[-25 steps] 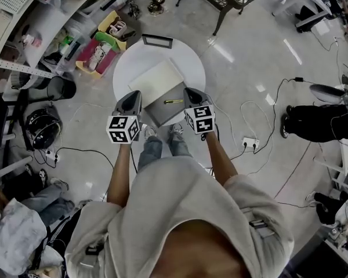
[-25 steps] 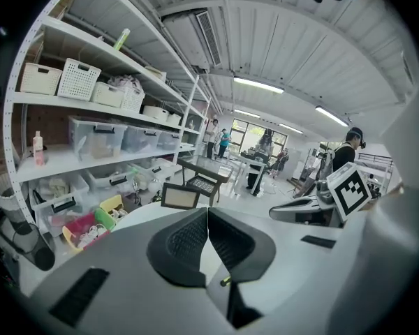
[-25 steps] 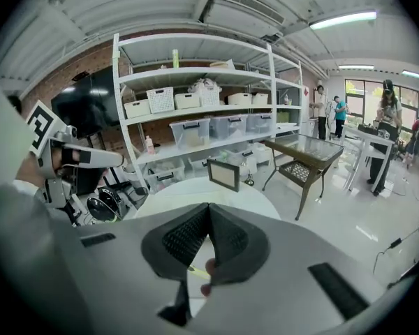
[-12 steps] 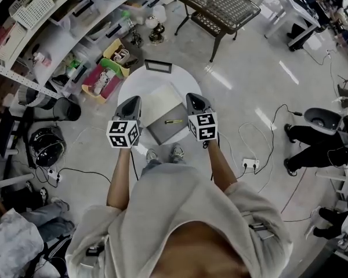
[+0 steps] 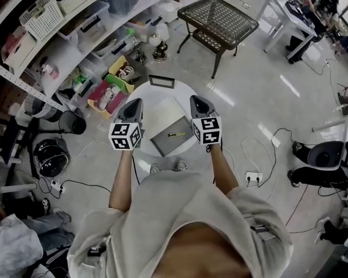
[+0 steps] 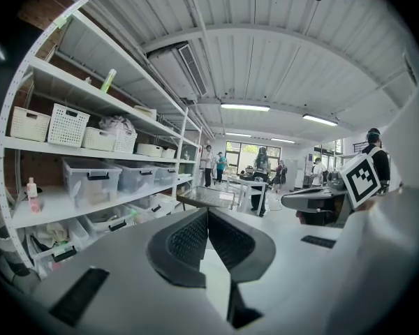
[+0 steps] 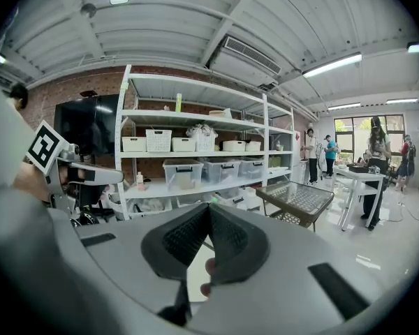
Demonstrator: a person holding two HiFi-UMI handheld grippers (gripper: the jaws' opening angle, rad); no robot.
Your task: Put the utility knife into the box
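Note:
In the head view a yellow utility knife (image 5: 176, 134) lies inside an open grey box (image 5: 165, 143) on a round white table (image 5: 153, 94). My left gripper (image 5: 134, 103) and right gripper (image 5: 196, 101) hang high above the table, one on each side of the box, both shut with nothing between the jaws. In the left gripper view the left gripper (image 6: 208, 212) shows its pads meeting at the tips and faces out across the room. The right gripper view shows the right gripper (image 7: 209, 206) the same way, facing the shelves.
White shelving with bins and baskets (image 5: 58, 33) runs along the left. A wire-top metal table (image 5: 220, 16) stands beyond the round table. A black frame (image 5: 161, 81) sits at the round table's far edge. Cables and a power strip (image 5: 253, 176) lie on the floor at right.
Both grippers have risen away from the table and stayed shut. The table and box now look smaller and farther below. The knife has stayed in the box.

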